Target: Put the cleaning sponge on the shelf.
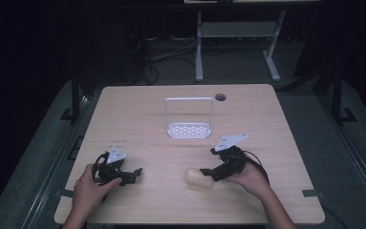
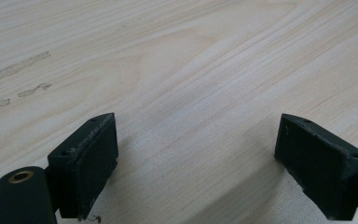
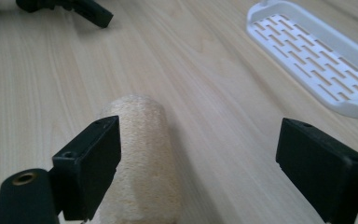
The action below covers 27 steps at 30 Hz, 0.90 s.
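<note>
Fingers [image 3: 324, 172] of the right gripper [image 3: 200, 172] gape wide beside the sponge [image 3: 144, 154], ungrasped; left gripper [image 2: 196, 163] open, empty; rack [image 1: 189, 130] unfilled.

Left gripper [image 1: 124, 175] low with jaws wide apart, right gripper [image 1: 208, 172] low, jaws likewise spread

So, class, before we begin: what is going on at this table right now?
A person sits at a wooden table holding a claw in each hand. The right claw is open, its jaws spread beside a pale loofah-like sponge roll lying on the table, which it has not gripped. The left claw is also open, over bare wood with nothing between its jaws. A white slotted rack with a tall handle stands farther back, near the middle of the table.
</note>
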Tool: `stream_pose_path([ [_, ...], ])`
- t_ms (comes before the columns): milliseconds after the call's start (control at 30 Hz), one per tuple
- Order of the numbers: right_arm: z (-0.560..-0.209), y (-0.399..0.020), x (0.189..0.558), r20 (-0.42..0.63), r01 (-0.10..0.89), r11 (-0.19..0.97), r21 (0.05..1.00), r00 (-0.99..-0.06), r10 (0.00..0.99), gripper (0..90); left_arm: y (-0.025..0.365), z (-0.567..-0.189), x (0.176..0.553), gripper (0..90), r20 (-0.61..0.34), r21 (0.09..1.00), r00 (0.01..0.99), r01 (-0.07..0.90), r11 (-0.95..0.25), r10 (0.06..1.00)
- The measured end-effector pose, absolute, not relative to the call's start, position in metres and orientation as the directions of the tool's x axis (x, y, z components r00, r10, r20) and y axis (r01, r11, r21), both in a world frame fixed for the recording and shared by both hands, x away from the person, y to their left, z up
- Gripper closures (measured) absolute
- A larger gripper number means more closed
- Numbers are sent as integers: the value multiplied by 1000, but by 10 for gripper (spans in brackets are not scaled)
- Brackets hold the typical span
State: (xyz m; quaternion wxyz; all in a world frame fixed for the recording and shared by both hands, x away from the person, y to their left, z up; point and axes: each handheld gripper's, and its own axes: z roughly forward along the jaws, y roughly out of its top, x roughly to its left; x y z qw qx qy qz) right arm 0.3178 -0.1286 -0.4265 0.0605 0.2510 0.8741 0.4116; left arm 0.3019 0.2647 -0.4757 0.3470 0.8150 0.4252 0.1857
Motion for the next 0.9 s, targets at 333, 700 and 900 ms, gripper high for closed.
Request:
stream_pose_path([
  [333, -430, -119, 313, 124, 381, 553, 741, -887, 445, 139, 265, -476, 302, 127, 8, 723, 570, 564, -398, 822],
  [700, -438, -110, 309, 135, 376, 588, 716, -901, 411, 139, 265, -476, 302, 127, 8, 723, 570, 564, -398, 822],
  [900, -445, -104, 308, 141, 376, 613, 695, -907, 397, 140, 265, -476, 302, 127, 8, 723, 569, 564, -398, 822],
])
